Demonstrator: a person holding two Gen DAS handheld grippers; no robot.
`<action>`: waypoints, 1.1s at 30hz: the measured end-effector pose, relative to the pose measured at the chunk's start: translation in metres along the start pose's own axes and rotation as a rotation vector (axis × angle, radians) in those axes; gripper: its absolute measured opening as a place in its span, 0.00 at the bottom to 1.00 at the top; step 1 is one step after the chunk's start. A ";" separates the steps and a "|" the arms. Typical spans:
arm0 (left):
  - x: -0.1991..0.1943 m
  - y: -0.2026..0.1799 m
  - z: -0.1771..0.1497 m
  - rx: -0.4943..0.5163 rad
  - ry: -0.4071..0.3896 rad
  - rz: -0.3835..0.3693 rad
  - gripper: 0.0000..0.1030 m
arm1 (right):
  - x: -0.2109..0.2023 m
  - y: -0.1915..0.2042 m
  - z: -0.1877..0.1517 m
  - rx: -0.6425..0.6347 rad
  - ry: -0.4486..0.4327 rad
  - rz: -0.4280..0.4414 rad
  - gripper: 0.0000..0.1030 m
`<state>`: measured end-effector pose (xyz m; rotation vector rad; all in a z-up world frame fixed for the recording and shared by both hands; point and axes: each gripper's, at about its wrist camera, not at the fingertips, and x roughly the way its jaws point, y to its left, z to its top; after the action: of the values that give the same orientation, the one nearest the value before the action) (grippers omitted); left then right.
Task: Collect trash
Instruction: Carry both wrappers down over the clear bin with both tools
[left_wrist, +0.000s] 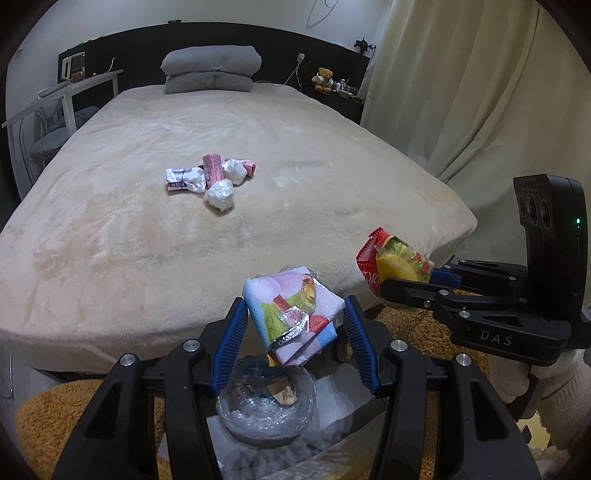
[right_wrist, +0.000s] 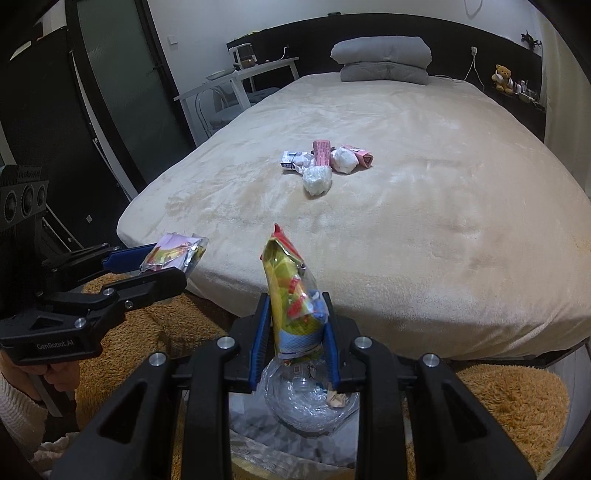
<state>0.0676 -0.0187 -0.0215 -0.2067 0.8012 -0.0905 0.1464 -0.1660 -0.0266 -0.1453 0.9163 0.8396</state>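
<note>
I have both grippers loaded. My left gripper (left_wrist: 295, 325) is clamped on a folded pastel wrapper (left_wrist: 291, 314), and my right gripper (right_wrist: 295, 339) is pinched tight on a yellow snack bag (right_wrist: 291, 291) that stands upright, its long axis rising out of the jaws. What matters now is the clear-lined trash bin (left_wrist: 266, 410) — it sits directly below both sets of fingertips, so I judge each drop is straight down. More crumpled trash (left_wrist: 210, 177) waits well ahead on the bed (left_wrist: 110, 240).
</note>
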 end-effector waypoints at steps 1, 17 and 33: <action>0.005 0.002 -0.003 -0.006 0.012 -0.002 0.51 | 0.004 -0.002 -0.001 0.004 0.009 0.002 0.27; 0.100 0.037 -0.057 -0.135 0.249 -0.045 0.51 | 0.086 -0.029 -0.036 0.069 0.216 0.011 0.27; 0.181 0.057 -0.100 -0.216 0.466 -0.058 0.51 | 0.158 -0.044 -0.074 0.126 0.424 -0.002 0.27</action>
<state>0.1211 -0.0062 -0.2286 -0.4225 1.2710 -0.1083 0.1808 -0.1378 -0.2006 -0.2200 1.3637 0.7591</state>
